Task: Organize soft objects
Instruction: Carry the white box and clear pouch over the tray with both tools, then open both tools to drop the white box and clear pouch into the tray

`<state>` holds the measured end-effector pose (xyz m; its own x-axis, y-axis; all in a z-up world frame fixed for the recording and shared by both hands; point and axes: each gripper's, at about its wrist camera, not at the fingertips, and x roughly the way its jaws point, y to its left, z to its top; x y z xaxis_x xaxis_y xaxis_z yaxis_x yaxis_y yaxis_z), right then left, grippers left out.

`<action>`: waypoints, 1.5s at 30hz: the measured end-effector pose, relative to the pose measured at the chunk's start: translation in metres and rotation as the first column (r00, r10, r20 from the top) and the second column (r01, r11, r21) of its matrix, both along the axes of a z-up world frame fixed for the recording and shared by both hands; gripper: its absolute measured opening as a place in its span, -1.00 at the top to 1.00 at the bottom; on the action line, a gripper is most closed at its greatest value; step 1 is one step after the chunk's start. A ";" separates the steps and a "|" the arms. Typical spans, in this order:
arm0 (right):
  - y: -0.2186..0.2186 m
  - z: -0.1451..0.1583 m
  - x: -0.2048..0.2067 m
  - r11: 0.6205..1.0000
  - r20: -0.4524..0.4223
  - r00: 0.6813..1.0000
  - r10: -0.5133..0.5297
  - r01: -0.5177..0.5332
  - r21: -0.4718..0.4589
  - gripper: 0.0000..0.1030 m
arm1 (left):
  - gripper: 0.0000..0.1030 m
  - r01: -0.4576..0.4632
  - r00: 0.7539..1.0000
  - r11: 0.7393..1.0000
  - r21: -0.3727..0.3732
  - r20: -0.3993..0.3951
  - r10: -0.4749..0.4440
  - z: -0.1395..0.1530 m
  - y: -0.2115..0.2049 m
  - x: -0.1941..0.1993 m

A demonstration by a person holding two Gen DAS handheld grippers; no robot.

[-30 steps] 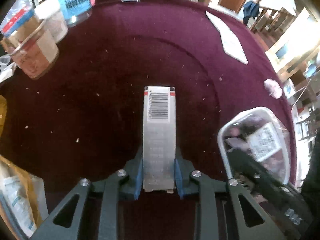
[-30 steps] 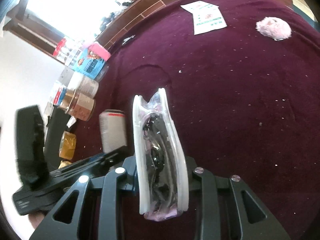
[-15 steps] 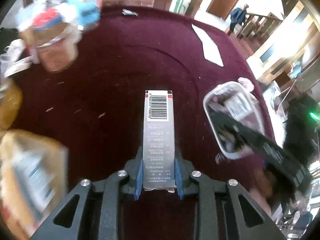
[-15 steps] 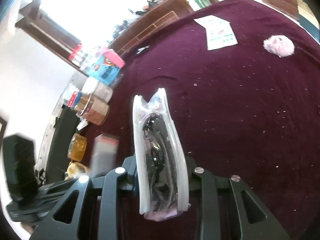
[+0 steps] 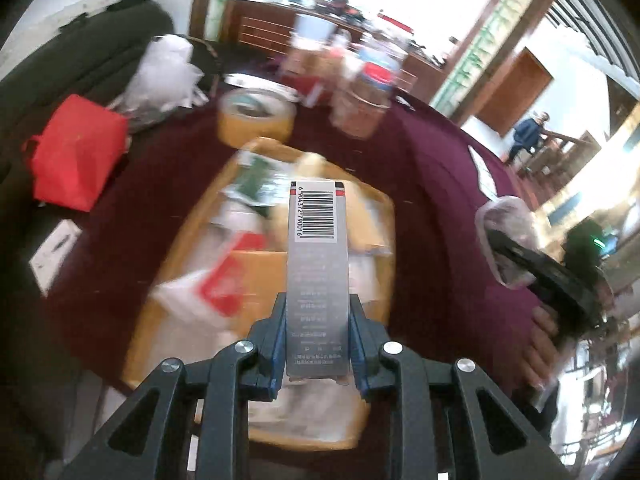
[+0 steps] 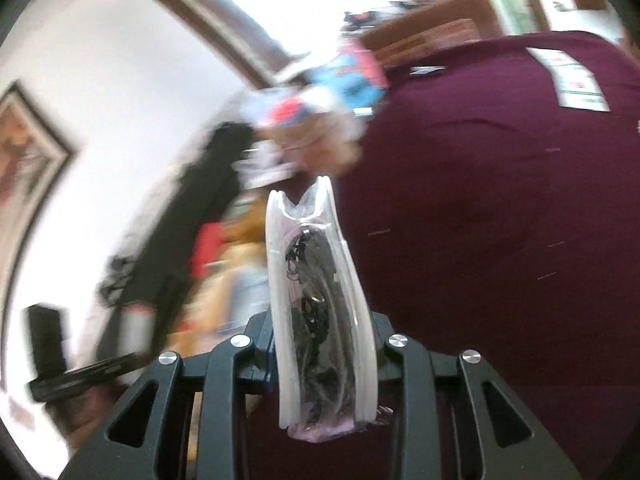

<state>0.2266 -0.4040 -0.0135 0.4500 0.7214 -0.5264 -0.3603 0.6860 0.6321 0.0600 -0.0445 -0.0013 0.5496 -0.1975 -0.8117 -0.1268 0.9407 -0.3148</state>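
Silver-grey and barcoded, a slim rectangular carton is sitting clamped between the left gripper's blue-padded fingers, hanging over a yellow wooden tray already crowded with blurred packets. Off to its right, the right gripper is pinching a clear plastic pouch of dark bands above the maroon tablecloth. Delivery looks under way; next, the carton likely needs lowering into a free spot before the fingers are parting.
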 end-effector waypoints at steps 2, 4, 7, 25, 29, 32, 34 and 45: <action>0.027 0.011 -0.024 0.998 0.022 0.999 0.048 -0.048 0.038 0.43 | 0.47 -0.019 1.000 1.000 -0.019 0.004 0.019 -0.001 0.019 0.000; 0.057 0.014 -0.042 0.994 0.009 0.997 0.081 -0.082 0.066 0.43 | 0.47 -0.026 1.000 0.999 -0.043 0.009 0.026 -0.004 0.028 0.004; 0.106 0.006 -0.062 0.990 -0.046 0.993 0.109 -0.104 0.092 0.43 | 0.47 -0.017 1.000 0.999 -0.040 0.011 0.017 -0.006 0.041 0.011; 0.215 -0.014 -0.107 0.798 0.194 0.962 -0.192 0.268 -0.539 0.39 | 0.46 0.090 0.996 0.996 -0.015 -0.027 -0.090 -0.029 0.055 0.066; 0.216 -0.011 -0.109 0.863 0.149 0.978 -0.148 0.201 -0.464 0.00 | 0.32 0.129 0.991 0.992 0.002 -0.032 -0.128 -0.037 0.047 0.072; 0.211 0.002 -0.123 0.919 0.154 0.984 -0.088 0.140 -0.369 -0.37 | -0.28 0.125 0.992 0.991 -0.038 -0.030 -0.126 -0.040 0.051 0.069; 0.204 0.010 -0.134 0.939 0.166 0.984 -0.070 0.121 -0.323 -0.43 | -0.31 0.111 0.994 0.992 -0.064 -0.011 -0.112 -0.038 0.055 0.061; 0.167 0.016 -0.159 0.996 0.200 0.980 -0.018 0.034 -0.076 -0.45 | -0.35 0.062 0.994 0.994 -0.091 0.098 -0.053 -0.014 0.059 0.008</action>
